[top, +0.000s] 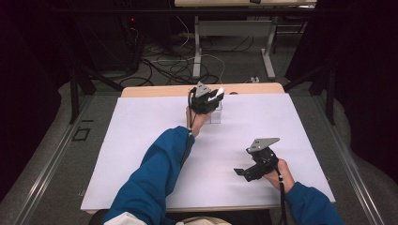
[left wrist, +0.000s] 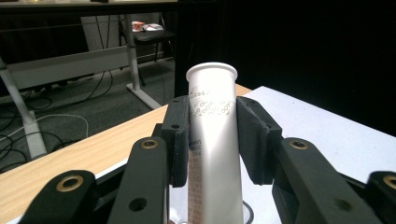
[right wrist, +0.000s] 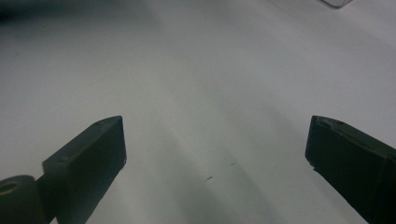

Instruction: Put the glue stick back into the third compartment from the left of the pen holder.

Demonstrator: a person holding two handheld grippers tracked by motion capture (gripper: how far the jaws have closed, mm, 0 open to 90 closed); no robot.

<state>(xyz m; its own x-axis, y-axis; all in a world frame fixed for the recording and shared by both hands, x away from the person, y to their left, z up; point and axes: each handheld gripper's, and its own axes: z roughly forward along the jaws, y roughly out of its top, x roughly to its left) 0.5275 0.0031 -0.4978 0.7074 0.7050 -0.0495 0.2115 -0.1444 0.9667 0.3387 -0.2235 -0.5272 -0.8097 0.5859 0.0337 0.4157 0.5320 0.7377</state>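
A white tube with a flared rim and small grey print stands upright between the black pads of my left gripper, which is shut on it. From above, my left gripper is near the far edge of the table, the tube's white tip poking out of it, just over a small clear container. My right gripper rests low over the white sheet at the front right. Its jaws stand wide open with nothing between them.
A white sheet covers most of the wooden table. Beyond the far edge lie floor cables and the legs of another table. A corner of a clear object shows at the top of the right gripper view.
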